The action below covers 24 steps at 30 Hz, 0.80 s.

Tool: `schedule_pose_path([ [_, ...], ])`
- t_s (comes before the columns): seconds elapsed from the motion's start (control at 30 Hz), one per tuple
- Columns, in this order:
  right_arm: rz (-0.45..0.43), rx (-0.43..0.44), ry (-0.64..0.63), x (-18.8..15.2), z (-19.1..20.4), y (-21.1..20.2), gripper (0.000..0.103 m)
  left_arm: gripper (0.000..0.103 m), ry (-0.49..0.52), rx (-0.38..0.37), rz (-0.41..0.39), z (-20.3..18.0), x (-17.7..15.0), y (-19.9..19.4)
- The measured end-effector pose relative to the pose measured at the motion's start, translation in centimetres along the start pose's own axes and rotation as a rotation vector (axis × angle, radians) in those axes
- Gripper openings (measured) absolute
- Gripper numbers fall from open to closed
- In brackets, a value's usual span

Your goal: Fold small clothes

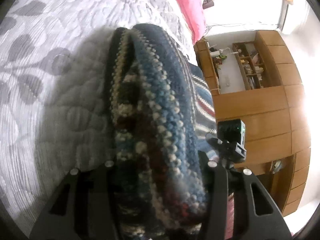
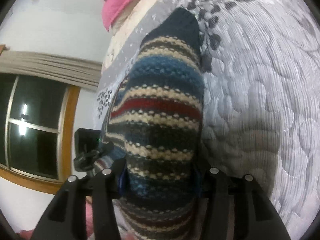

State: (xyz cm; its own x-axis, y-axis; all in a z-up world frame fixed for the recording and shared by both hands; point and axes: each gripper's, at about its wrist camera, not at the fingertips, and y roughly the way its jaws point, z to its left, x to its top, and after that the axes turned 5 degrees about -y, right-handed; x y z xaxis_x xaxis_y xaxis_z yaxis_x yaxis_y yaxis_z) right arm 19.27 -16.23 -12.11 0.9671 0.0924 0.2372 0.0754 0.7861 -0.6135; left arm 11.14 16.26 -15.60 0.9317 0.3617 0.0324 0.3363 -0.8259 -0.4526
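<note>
A striped knit garment [image 1: 152, 108] in blue, cream, dark red and black hangs bunched between the black fingers of my left gripper [image 1: 158, 166], which is shut on it. The same striped knit garment [image 2: 160, 108] fills the middle of the right wrist view, clamped in my right gripper [image 2: 160, 172]. It is lifted above the grey-and-white quilted bedspread [image 1: 50, 60], with its dark blue end [image 2: 180, 26] pointing away. The other gripper's camera body [image 1: 232, 138] shows beside the cloth on the right in the left wrist view.
The leaf-patterned bedspread [image 2: 260, 80] spreads under both grippers. A pink cover [image 1: 190, 6] lies at the bed's far edge. Wooden cabinets and shelves [image 1: 260, 100] stand past the bed. A dark window with a wooden frame [image 2: 34, 124] is on the left wall.
</note>
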Motion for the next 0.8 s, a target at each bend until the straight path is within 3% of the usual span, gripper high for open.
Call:
schedule_pose_path([
  [0.2,-0.034,-0.07,-0.038,-1.2,3.2,-0.6,0.064,0.054,0.011,0.098,0.002,-2.9,-0.4,-0.4],
  [0.33,-0.051,-0.092,-0.055,-3.8,3.9,-2.7,0.074,0.056,0.051,0.153,-0.017,-4.5,-1.9,-2.3],
  [0.53,-0.032,-0.047,-0.034,-8.4,3.3,-4.3,0.075,0.058,0.073,0.159,-0.093,-4.9,-4.7,-6.2],
  [0.8,-0.002,-0.109,-0.031,-10.0,2.6,-2.4,0.075,0.062,0.161,0.234,-0.178,-7.9,-9.1,-8.1],
])
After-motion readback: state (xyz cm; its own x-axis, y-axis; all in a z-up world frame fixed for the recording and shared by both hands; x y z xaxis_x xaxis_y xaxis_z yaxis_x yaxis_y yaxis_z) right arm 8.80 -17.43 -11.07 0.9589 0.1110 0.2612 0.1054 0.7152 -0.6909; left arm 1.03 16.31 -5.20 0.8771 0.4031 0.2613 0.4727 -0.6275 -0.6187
